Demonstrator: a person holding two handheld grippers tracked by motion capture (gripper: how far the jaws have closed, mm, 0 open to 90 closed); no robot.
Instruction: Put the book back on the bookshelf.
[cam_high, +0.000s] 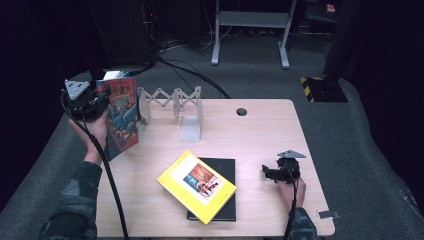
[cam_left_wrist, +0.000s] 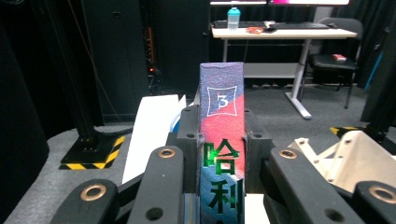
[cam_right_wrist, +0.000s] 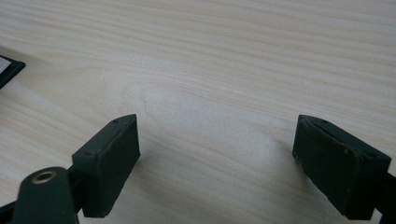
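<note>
Black left tongs clamp the colourful book by its spine, upright at upper left. Lower it squarely beside the folding rack. Right tongs rest apart on the worktop.

Book spine: white "3" in a square frame near the top; below it green chars "哈利", then cut off by pic edge.
Book cover: chars at top, too small to read.
Yellow book: cover pic, text not legible.
Floor plate: yellow/black hazard stripes.
</note>
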